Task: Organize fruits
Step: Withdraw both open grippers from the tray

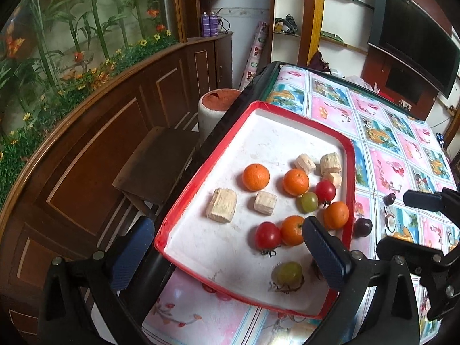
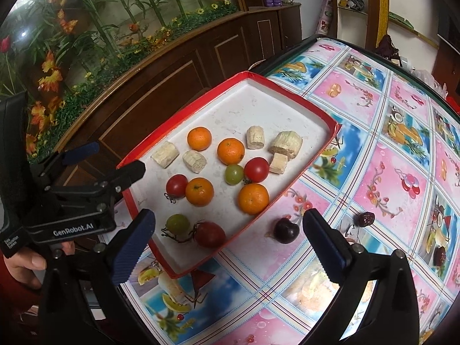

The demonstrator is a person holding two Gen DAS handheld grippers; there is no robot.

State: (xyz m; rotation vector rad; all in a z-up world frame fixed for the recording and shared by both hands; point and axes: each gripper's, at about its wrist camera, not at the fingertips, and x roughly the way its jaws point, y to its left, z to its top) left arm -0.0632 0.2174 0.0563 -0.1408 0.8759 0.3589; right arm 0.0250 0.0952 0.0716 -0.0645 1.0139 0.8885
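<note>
– How do the tools stand?
– Both spread wide, nothing between the fingers. The left gripper [image 1: 227, 247] hangs over the tray's near left corner; the right gripper [image 2: 230, 244] straddles its near right edge.
– And the fruit?
– Oranges, tomatoes and grapes lie in the red-rimmed tray [image 2: 290, 97], whose long axis runs away toward the cabinet. A dark plum [image 2: 286, 230] sits on the tablecloth [image 2: 382, 172] just beside the tray; a wrinkled date [image 2: 365, 219] lies farther right.
</note>
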